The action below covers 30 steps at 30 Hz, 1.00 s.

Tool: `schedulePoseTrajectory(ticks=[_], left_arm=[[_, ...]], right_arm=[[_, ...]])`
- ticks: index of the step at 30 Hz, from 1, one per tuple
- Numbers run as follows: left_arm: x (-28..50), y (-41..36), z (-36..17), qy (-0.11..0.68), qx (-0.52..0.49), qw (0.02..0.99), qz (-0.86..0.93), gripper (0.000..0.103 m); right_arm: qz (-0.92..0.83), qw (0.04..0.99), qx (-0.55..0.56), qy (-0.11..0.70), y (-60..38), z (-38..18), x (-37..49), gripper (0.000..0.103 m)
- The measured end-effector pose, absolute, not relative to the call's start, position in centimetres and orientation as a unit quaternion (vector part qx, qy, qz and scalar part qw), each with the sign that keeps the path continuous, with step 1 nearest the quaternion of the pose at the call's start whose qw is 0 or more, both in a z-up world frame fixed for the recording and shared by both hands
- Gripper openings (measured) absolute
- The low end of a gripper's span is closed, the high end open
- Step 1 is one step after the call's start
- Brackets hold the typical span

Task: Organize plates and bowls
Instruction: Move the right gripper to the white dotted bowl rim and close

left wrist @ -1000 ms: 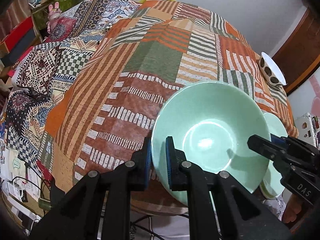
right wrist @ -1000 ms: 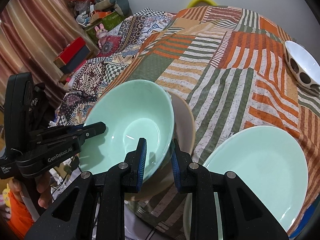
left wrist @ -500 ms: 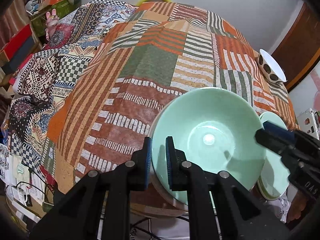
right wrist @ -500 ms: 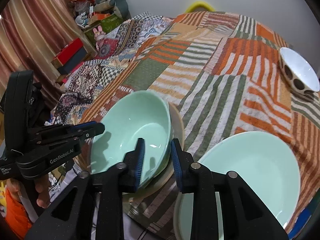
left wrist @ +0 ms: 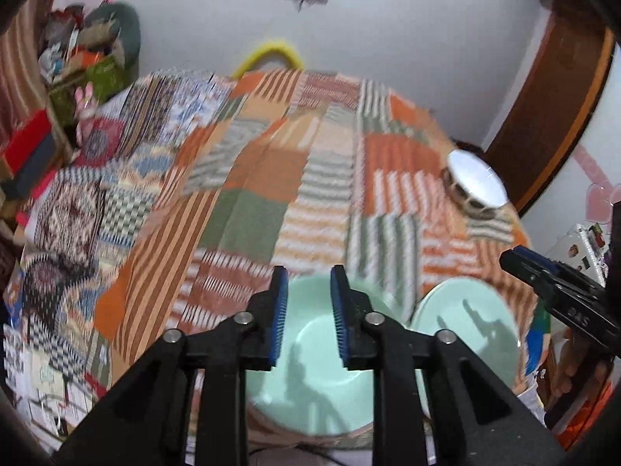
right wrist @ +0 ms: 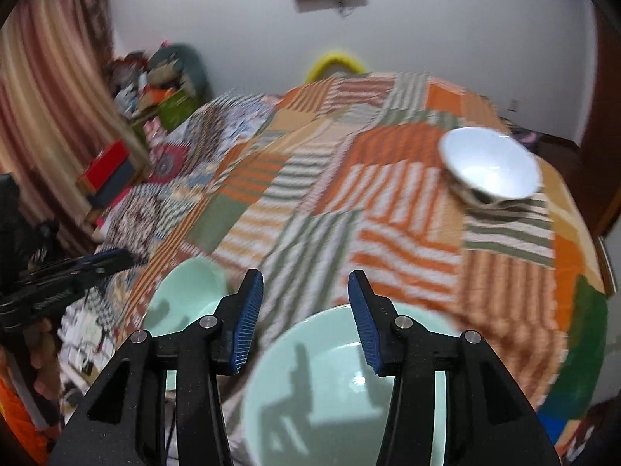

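Below, two views along the tongs over a bench (left wrist: 248,202) draped in patchwork cloth. Left tongs (left wrist: 306,310): jaws opening, nothing between them; they hang over the green bowl (left wrist: 310,372), which sits at 6 o'clock at the near edge, apparently on a tan plate, though blur leaves this unsure. Right tongs (right wrist: 306,318): jaws likewise opening and empty, above the green plate (right wrist: 341,396), also at 6 o'clock in their own view. Bowl and plate lie side by side, near but seemingly apart, the bowl at 9 o'clock of the plate.

Key relation: the white bowl (right wrist: 489,167) stands alone near the far right edge, well apart from both green pieces, at about 2 o'clock from either pair of tongs. Being round, it has no long axis; its rim, tilted toward the cameras, is the likely grasp line. The right hand appears nearer, so the reach probably falls to it.

Obstacles: the cloth between the tongs and the white bowl is bare. The bench edge lies just beyond that bowl, so a push could likely tip it off. Clutter (right wrist: 155,77) at 10 o'clock is off the bench.
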<state>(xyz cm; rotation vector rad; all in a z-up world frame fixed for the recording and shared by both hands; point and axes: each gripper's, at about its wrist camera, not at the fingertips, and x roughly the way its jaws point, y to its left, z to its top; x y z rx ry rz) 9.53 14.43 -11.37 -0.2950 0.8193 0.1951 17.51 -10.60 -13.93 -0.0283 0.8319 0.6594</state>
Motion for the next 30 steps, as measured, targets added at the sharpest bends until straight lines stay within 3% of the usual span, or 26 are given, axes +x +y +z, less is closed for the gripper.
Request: schedulePoseTrajectory(ticks=[6,15,30], left_arm=[[12.0,11.3,-8.1,0.353,-0.111,0.926,0.078,0.048],[17.9,7.7,-6.9,0.342,-0.126,0.93,0.051,0.066],[27.8,3.5,-11.6,0.409,-0.081,0.909,0.019,0.068]], right_arm=[[0.258,0.891,0.014,0.373,-15.9,-12.1,20.1,0.043],[0.188,0.915,0.057,0.351,-22.1,-11.0,24.7,0.047],[0.169,0.89,0.08,0.417,-22.7,-16.1,32.4,0.047]])
